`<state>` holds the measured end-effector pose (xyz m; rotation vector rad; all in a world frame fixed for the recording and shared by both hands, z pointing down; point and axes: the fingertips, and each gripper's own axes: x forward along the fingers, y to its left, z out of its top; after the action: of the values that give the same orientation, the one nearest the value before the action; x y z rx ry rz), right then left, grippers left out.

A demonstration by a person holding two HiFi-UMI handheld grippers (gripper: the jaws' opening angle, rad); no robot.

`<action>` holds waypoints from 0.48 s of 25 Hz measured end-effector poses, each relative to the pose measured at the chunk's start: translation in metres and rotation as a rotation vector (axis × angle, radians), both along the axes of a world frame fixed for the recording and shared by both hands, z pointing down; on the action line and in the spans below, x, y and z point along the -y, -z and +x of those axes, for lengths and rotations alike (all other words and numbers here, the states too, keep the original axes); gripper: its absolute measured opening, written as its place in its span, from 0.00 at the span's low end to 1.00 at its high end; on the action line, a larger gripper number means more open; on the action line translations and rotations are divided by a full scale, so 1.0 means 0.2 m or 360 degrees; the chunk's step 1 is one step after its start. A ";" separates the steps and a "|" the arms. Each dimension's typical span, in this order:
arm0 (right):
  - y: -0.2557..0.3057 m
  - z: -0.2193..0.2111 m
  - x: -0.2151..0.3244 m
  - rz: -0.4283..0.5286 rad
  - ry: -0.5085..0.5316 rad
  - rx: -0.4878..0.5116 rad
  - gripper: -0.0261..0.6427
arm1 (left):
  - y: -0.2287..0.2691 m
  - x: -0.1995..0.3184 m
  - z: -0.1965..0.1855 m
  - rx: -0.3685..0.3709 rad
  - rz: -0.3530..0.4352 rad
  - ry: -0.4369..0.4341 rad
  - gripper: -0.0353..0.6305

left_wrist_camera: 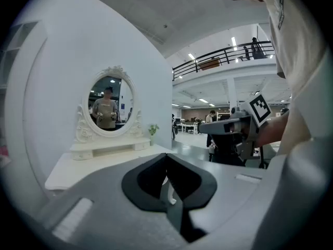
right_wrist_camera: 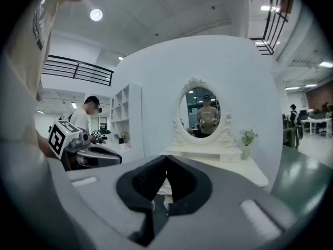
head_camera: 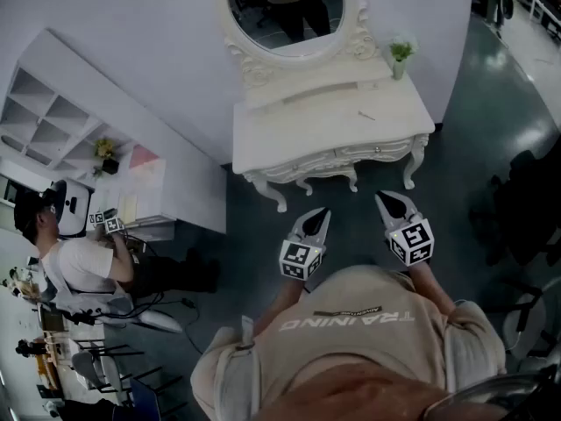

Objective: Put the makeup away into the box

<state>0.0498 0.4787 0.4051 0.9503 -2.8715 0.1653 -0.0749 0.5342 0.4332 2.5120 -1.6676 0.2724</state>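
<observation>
- Dark glossy floor (head_camera: 491, 147) and a white wall (head_camera: 131, 24) fill the head view of a large indoor hall.
- At 10 o'clock, a white shelf unit (head_camera: 44, 112) stands against the wall, with a small yellow-flowered plant (head_camera: 105, 152) on a low shelf.
- At 9 o'clock, another person (head_camera: 79, 266) in a white shirt stands near the shelf unit.
- At 12 o'clock, a white dressing table (head_camera: 298, 139) with carved legs stands against the wall. An oval mirror (head_camera: 285, 7) in an ornate white frame rises from its back edge.
- A small thin item (head_camera: 366, 115) lies on the right half of the tabletop. It is too small to tell whether it is makeup.
- The left gripper (head_camera: 321, 213) is held out from the wearer's chest, pointing at 12 o'clock toward the table. It is well short of the table, with bare floor between. In the left gripper view its jaws (left_wrist_camera: 167, 158) are clenched tip to tip with nothing between them.
- The right gripper (head_camera: 383, 199) sits at 3 o'clock from the left one, near it but apart, and also points at the table. In the right gripper view (right_wrist_camera: 166, 163) its jaws are pressed together and empty.
- At 1 o'clock, a small potted plant (head_camera: 401, 53) stands on the table's back right corner, beside the mirror frame.
</observation>
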 end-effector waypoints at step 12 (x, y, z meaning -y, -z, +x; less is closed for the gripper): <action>-0.14 -0.10 0.04 -0.0011 -0.0055 -0.0085 0.04 | -0.14 0.11 -0.10 -0.0047 -0.0128 -0.0081 0.06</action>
<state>0.0305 0.4713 0.4325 0.9877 -2.8056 0.1502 -0.0939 0.5115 0.4607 2.4897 -1.5519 0.2995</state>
